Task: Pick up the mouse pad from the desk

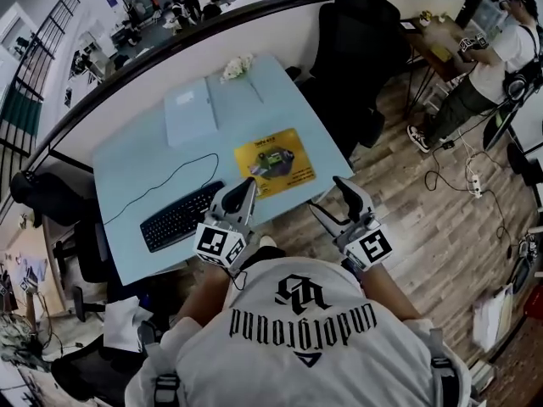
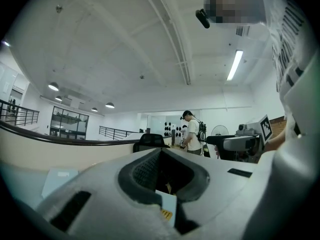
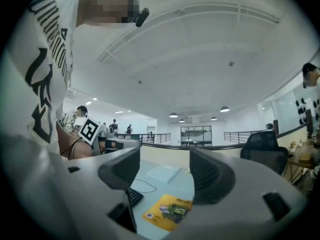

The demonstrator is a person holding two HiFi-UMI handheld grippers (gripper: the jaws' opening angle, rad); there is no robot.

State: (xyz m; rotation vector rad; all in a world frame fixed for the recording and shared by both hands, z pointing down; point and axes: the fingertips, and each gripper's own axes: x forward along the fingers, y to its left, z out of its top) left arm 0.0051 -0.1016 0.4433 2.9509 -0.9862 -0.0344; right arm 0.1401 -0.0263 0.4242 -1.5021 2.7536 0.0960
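Observation:
The yellow mouse pad (image 1: 274,161) lies flat on the light blue desk (image 1: 127,168), near its front right corner. The right gripper view shows the mouse pad (image 3: 168,212) low between the jaws, some way ahead. My left gripper (image 1: 248,186) hovers over the desk's front edge, just short of the pad, and its jaws look shut with nothing between them (image 2: 162,156). My right gripper (image 1: 325,194) hangs just off the desk's right front corner. It is open and empty (image 3: 165,171). Both point level towards the desk.
A black keyboard (image 1: 181,216) with a thin cable lies left of the pad, and a closed pale laptop (image 1: 191,113) sits further back. Some white crumpled stuff (image 1: 237,68) rests at the far edge. Black chairs (image 1: 356,49) flank the desk. A person (image 1: 496,58) stands at upper right; cables (image 1: 462,176) cross the wood floor.

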